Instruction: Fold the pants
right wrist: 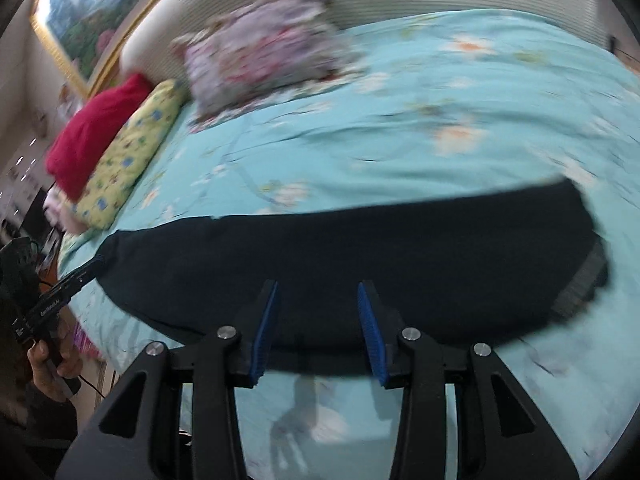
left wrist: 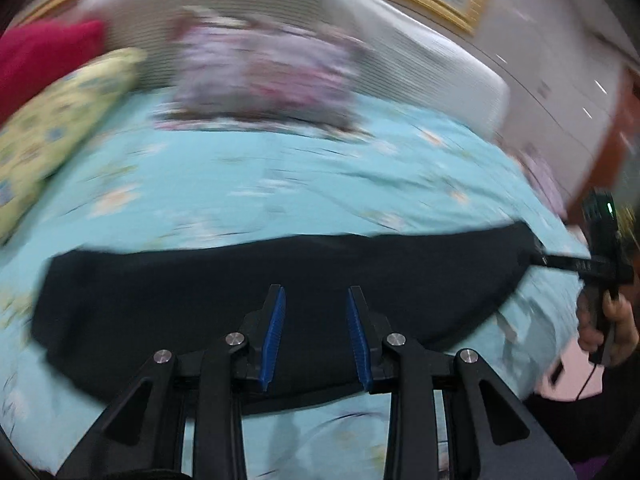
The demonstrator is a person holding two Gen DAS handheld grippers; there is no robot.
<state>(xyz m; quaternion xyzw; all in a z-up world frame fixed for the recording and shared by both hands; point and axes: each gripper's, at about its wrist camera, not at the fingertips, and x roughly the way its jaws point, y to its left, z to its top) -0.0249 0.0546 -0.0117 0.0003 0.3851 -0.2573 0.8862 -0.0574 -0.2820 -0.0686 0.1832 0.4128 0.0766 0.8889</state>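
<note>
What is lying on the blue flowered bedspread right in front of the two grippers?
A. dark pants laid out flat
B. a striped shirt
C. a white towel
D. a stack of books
A: the dark pants lie spread in a long flat band across the blue flowered bedspread, just ahead of both grippers.

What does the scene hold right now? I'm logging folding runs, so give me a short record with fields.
surface: bed with turquoise floral cover
garment: dark pants, lying as a long flat band across the bed
left hand-held gripper: open, nothing between the pads
right hand-held gripper: open, nothing between the pads
pillows: red, yellow patterned, purple floral
image quality: motion-blurred
</note>
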